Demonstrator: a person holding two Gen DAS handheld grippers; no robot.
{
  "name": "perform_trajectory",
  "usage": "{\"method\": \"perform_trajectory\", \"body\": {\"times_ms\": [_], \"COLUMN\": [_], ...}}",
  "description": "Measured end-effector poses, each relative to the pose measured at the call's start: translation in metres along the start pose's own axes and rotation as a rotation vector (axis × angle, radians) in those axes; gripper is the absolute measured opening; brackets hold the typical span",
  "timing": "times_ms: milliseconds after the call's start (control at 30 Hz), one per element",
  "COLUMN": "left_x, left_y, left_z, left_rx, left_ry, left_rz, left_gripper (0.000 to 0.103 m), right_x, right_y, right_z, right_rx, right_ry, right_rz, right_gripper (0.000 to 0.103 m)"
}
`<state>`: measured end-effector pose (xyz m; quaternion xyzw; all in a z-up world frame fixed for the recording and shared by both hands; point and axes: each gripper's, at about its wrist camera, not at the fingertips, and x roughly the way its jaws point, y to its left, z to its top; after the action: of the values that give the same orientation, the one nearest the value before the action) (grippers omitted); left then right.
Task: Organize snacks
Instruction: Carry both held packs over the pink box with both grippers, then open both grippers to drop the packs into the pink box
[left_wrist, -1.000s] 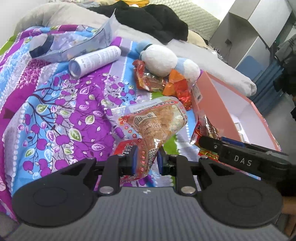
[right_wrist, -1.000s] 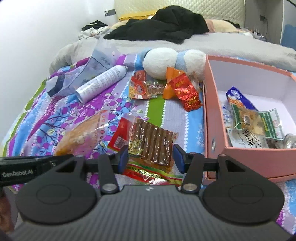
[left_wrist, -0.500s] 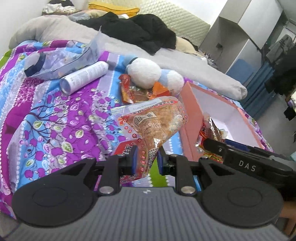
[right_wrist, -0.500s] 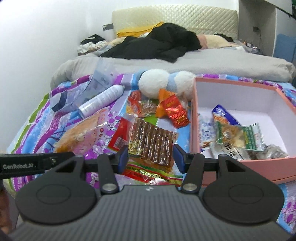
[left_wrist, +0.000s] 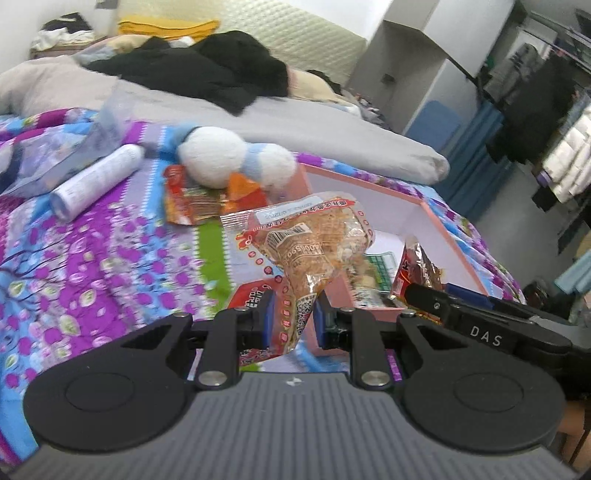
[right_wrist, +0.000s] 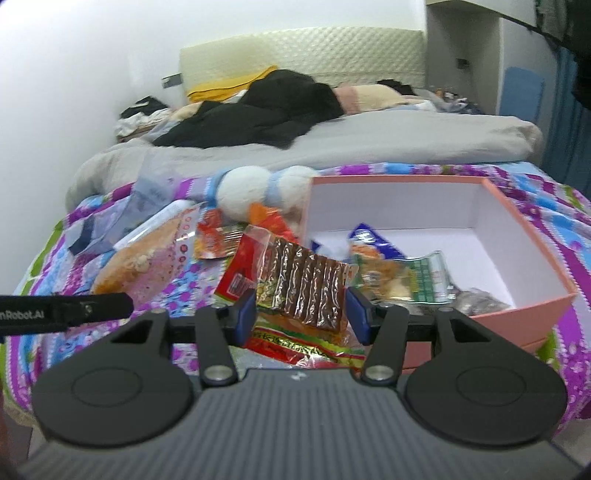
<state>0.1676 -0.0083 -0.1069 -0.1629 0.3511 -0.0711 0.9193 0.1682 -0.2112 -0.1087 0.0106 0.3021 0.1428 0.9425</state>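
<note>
My left gripper (left_wrist: 294, 320) is shut on a clear bag of golden crispy snack (left_wrist: 314, 236) and holds it in the air near the pink box (left_wrist: 450, 236). My right gripper (right_wrist: 301, 314) is shut on a red and yellow pack of brown strips (right_wrist: 303, 284), lifted beside the pink box's (right_wrist: 524, 240) left wall. The box holds several snack packs (right_wrist: 402, 273). Two red and orange packs (left_wrist: 207, 199) lie on the bedspread by the plush toy; they also show in the right wrist view (right_wrist: 218, 236).
A white and blue plush toy (left_wrist: 229, 158) lies behind the loose packs. A white spray can (left_wrist: 96, 181) and a clear plastic bag (left_wrist: 55, 158) lie at the left. A grey blanket and black clothes (right_wrist: 258, 110) cover the far bed. Floral bedspread (left_wrist: 92, 251) fills the left.
Both grippers have risen and moved right toward the pink box, each carrying its snack pack. The box now sits closer and more central in both views.
</note>
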Motion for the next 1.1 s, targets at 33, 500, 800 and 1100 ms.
{"method": "perform_trajectory", "body": {"times_ms": [33,500,800,1100], "left_x": [0.003,0.068,0.124,0.195], "left_y": [-0.006,-0.086,-0.109,-0.124], "left_z": [0.002,0.029,0.073,0.113], "left_rx": [0.012,0.159,0.155,0.136], "left_ry": [0.001,0.046,0.088,0.178], "left_rz": [-0.009,-0.091,-0.115,-0.106], "left_gripper": [0.025,0.025,0.025,0.025], "right_x": [0.0,0.015,0.038,0.087], "right_y": [-0.005,-0.067,-0.105,-0.14], "right_z": [0.0,0.013,0.038,0.064], "right_rx": [0.007,0.074,0.081,0.078], "right_ry": [-0.003,-0.022,-0.031,0.034], "right_rz": [-0.008,-0.081,-0.119,-0.119], "right_gripper": [0.054,0.055,0.055,0.055]}}
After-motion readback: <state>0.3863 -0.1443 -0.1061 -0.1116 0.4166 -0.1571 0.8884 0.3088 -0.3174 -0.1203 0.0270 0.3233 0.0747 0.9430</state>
